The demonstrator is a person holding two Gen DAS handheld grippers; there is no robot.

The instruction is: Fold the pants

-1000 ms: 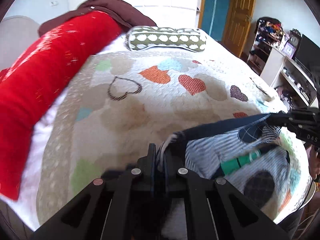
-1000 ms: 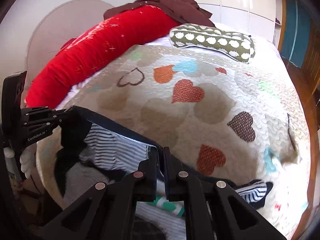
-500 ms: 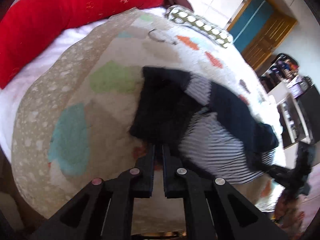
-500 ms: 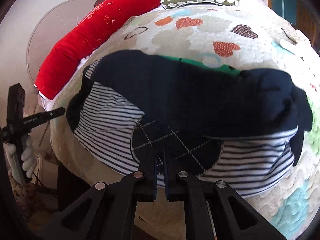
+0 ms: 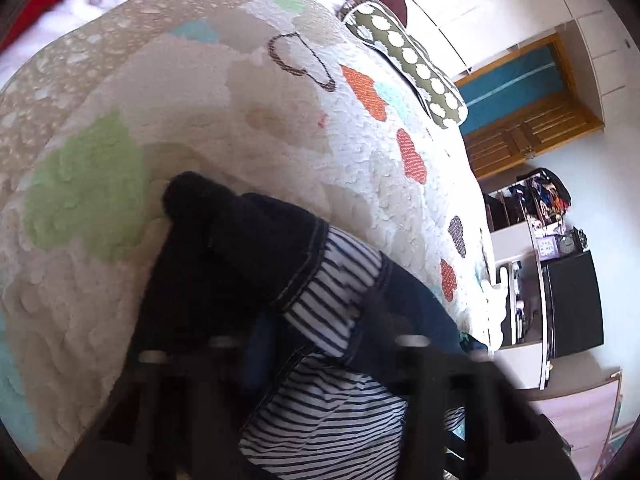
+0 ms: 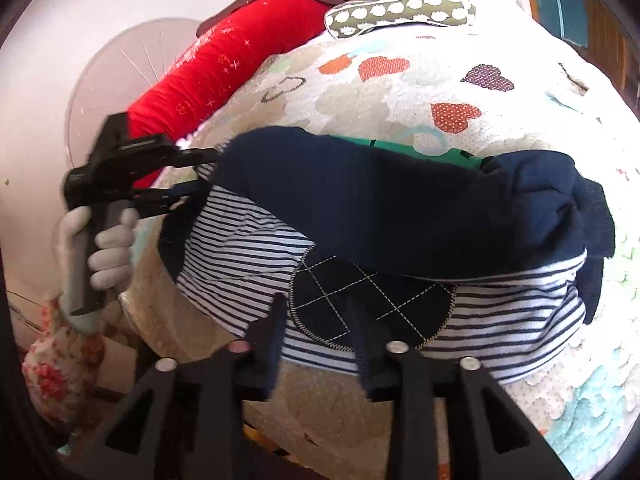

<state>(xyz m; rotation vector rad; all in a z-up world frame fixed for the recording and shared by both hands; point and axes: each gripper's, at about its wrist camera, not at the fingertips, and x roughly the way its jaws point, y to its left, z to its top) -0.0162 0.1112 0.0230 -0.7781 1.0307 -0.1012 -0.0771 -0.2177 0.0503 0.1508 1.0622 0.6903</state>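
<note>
Right gripper (image 6: 316, 320): jaws parted, fingers spread wide and level, pointing forward over the bed's near edge. Left gripper (image 6: 200, 174): seen from the right wrist camera near the bed's left edge, jaws parted, fingers pointing right. A pale-gloved left hand (image 6: 100, 248) grips its handle from below. In its own camera the left gripper is blurred.

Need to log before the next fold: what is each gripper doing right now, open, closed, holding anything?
Left gripper: open, at the pants' left edge, gripping nothing.
Right gripper: open, just off the striped hem, holding nothing.
</note>
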